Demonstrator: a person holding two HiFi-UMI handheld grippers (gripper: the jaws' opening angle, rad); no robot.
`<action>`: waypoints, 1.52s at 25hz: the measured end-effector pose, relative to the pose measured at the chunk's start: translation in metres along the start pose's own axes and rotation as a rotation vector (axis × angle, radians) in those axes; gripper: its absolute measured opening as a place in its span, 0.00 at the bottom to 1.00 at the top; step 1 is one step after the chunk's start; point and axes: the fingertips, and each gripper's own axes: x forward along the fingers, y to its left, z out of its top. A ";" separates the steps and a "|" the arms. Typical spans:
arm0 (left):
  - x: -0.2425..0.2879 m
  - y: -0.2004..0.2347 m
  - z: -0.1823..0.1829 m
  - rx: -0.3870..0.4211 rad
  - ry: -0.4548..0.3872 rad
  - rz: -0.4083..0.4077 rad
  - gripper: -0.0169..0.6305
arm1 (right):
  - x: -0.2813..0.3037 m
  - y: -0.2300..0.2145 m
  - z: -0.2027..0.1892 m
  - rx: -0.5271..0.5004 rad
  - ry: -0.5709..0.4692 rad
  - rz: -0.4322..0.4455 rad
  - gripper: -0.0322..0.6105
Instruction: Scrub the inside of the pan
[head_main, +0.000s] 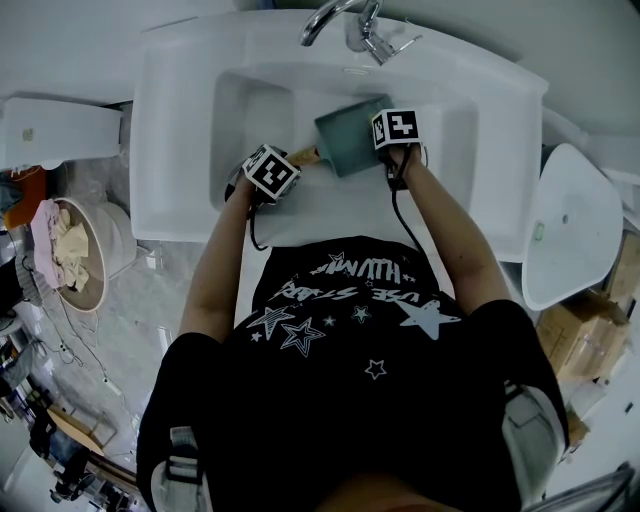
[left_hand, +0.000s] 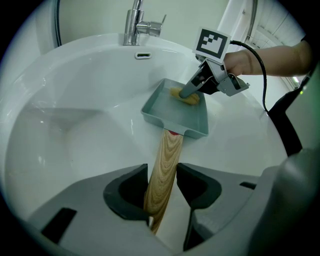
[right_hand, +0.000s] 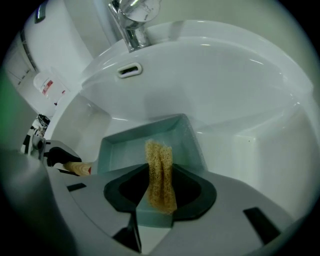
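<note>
A white washbasin with a chrome faucet stands above a pale marbled floor, with a cloth-filled round tub at left and cardboard boxes at right.

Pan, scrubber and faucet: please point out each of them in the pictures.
Pan (left_hand: 170, 114): left gripper view, on its inner floor.
Scrubber (right_hand: 160, 175): right gripper view, on the middle of its mesh.
Faucet (left_hand: 132, 27): left gripper view, on its upright body.

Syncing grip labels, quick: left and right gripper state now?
Left gripper: closed on the wooden pan handle.
Right gripper: closed on the yellow scrubber.
</note>
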 end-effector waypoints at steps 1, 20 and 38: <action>-0.001 0.000 0.000 0.001 0.002 0.003 0.31 | -0.002 0.007 -0.001 -0.001 -0.004 0.028 0.27; -0.004 0.000 -0.003 -0.007 0.027 0.009 0.31 | 0.004 0.094 -0.036 0.012 0.093 0.282 0.27; -0.001 0.005 0.000 -0.007 0.003 -0.003 0.31 | 0.015 0.085 -0.039 -0.114 0.095 0.172 0.27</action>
